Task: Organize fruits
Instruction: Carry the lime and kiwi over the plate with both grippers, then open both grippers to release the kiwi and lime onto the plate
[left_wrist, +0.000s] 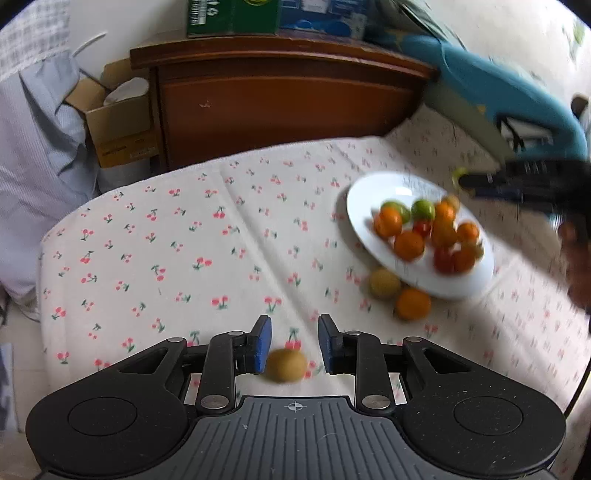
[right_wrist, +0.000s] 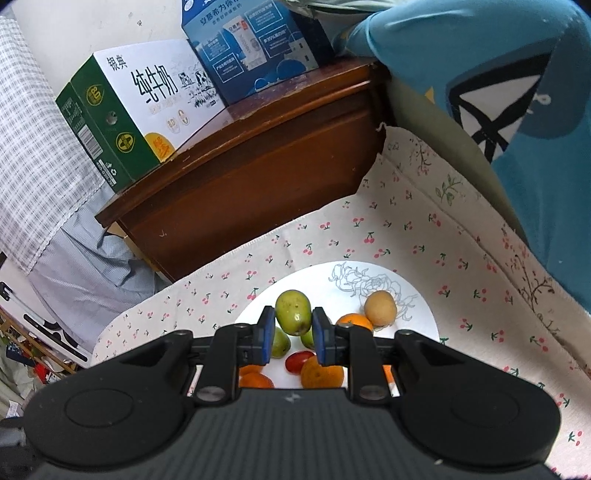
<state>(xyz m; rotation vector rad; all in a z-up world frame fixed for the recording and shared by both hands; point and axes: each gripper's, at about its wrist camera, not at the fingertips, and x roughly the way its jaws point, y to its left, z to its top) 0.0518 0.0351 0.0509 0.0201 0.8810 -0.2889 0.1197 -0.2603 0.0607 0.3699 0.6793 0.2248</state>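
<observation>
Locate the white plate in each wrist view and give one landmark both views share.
Left wrist: the plate sits right of centre on the cherry cloth, piled with fruit.
Right wrist: the plate is at lower centre, partly behind the right gripper, which is shut on a green fruit.
Shared landmark: the brown wooden cabinet.

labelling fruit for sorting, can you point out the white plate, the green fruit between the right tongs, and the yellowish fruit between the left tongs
white plate (left_wrist: 373, 195), left wrist view, bare rim.
green fruit (right_wrist: 293, 310), right wrist view, middle of its skin.
yellowish fruit (left_wrist: 286, 364), left wrist view, its centre.
</observation>
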